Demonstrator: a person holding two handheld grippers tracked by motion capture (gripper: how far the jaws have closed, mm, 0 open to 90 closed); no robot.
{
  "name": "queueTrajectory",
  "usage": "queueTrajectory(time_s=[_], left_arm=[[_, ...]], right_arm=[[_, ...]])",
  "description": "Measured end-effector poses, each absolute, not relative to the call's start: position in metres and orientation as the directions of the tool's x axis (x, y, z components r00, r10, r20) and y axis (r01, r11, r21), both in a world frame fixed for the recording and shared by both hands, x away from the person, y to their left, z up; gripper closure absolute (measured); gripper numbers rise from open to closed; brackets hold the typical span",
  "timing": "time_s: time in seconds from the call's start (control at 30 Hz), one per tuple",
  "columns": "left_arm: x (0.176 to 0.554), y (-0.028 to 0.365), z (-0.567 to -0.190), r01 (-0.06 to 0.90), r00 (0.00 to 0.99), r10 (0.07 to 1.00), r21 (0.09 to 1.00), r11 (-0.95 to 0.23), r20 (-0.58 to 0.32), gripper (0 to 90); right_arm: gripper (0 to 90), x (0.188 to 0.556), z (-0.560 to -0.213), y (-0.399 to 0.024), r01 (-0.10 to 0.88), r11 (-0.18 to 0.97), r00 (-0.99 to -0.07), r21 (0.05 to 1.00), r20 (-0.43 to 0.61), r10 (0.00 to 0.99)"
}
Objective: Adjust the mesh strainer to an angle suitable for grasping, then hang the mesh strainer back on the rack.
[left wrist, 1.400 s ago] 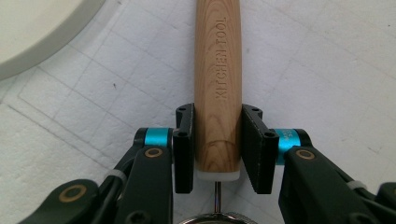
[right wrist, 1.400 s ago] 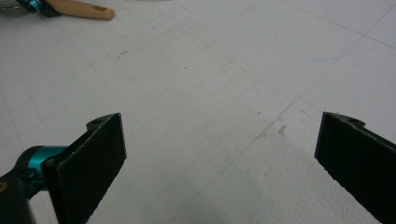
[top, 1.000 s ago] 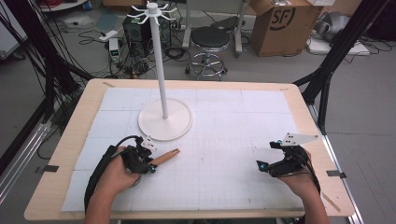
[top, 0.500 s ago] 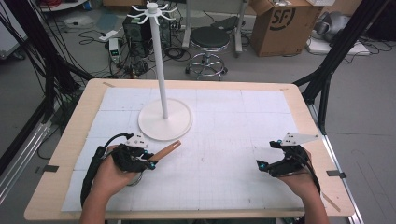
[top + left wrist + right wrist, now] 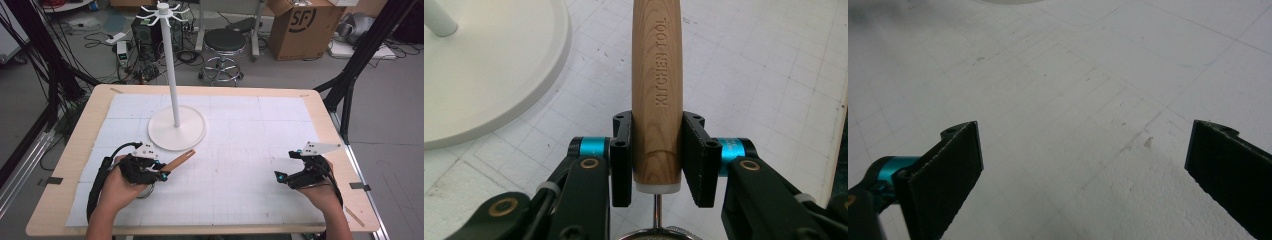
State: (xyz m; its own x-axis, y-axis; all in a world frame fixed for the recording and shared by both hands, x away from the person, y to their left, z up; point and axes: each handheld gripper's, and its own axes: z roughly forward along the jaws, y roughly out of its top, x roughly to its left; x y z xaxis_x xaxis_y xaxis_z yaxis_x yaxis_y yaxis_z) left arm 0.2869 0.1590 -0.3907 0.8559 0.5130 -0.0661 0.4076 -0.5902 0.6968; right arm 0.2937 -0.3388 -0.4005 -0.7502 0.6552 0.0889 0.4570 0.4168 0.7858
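A wooden handle [image 5: 179, 160] stamped KITCHEN TOOL [image 5: 657, 90] is clamped between the pads of my left gripper [image 5: 162, 173], which is shut on it near its white-capped end [image 5: 657, 187]. The handle points up and to the right, toward the white stand's round base [image 5: 176, 128]. A thin metal shank [image 5: 657, 210] runs from the cap back under the gripper; the tool's head is hidden. At the right side of the mat my right gripper [image 5: 280, 176] hovers open, nothing between its jaws [image 5: 1088, 165].
The stand's tall white pole [image 5: 170, 65] rises from the base to a ring of hooks [image 5: 162, 10]. A white gridded mat [image 5: 240, 150] covers the wooden table [image 5: 345, 165]. The base [image 5: 484, 65] lies just left of the handle.
My left hand has shifted a little left and risen, tilting the wooden handle's free end upward. The right gripper has kept still.
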Motion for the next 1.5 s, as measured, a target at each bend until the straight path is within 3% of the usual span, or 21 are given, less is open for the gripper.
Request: queueTrajectory(time_s=[0.43,0.93,1.5], left_arm=[[0.284,0.167,-0.381,0.383,0.862,0.498,0.766,-0.516,-0.095,68.6],[0.280,0.179,-0.358,0.309,0.885,0.441,0.895,-0.321,-0.148,68.6],[0.295,0.190,-0.313,0.257,0.901,0.409,0.935,-0.243,-0.142,68.6]], right_arm=[[0.8,0.292,-0.398,-0.339,0.454,0.413,-0.750,0.789,0.088,0.656],[0.8,0.292,-0.396,-0.337,0.440,0.417,-0.761,0.795,0.083,0.643],[0.8,0.292,-0.393,-0.337,0.432,0.410,-0.761,0.803,0.080,0.644]])
